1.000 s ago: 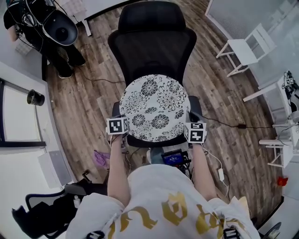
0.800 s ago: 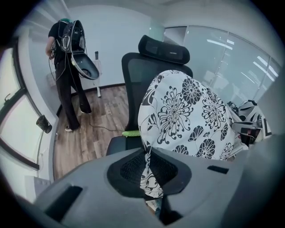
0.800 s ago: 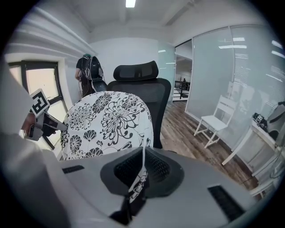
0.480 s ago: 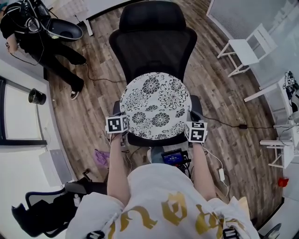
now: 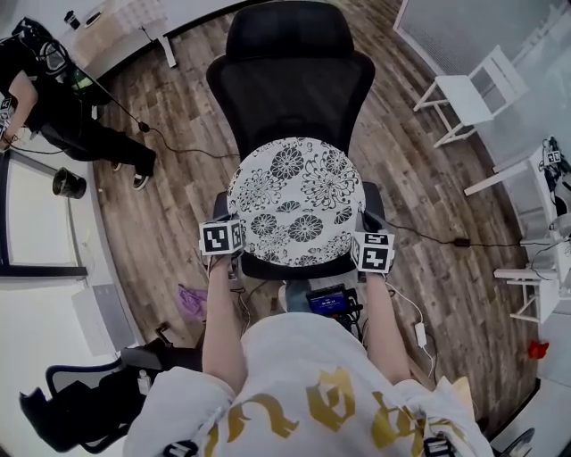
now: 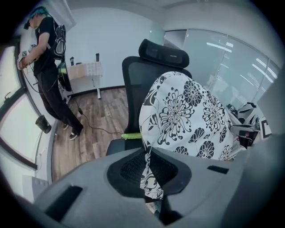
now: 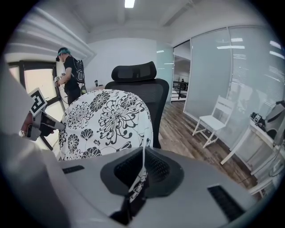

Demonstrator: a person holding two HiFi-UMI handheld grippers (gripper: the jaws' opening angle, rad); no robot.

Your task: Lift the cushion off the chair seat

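A round white cushion (image 5: 293,203) with black flower print hangs above the seat of a black mesh office chair (image 5: 291,80), tilted up toward me. My left gripper (image 5: 230,252) is shut on the cushion's left edge; in the left gripper view a fold of the cushion (image 6: 182,113) runs down between the jaws. My right gripper (image 5: 364,243) is shut on the cushion's right edge, and the right gripper view shows the cushion (image 7: 104,122) with its thin rim pinched in the jaws. The chair seat (image 5: 299,265) shows as a dark strip under the cushion's near rim.
A person in black (image 5: 62,107) stands at the far left by a desk (image 5: 116,27). A white chair (image 5: 468,94) and white table (image 5: 535,223) stand on the right. Cables (image 5: 419,234) cross the wooden floor; another black chair (image 5: 80,402) sits near left.
The cushion has crept slightly upward and farther from me with both grippers still on it. The person at the far left has shifted farther left.
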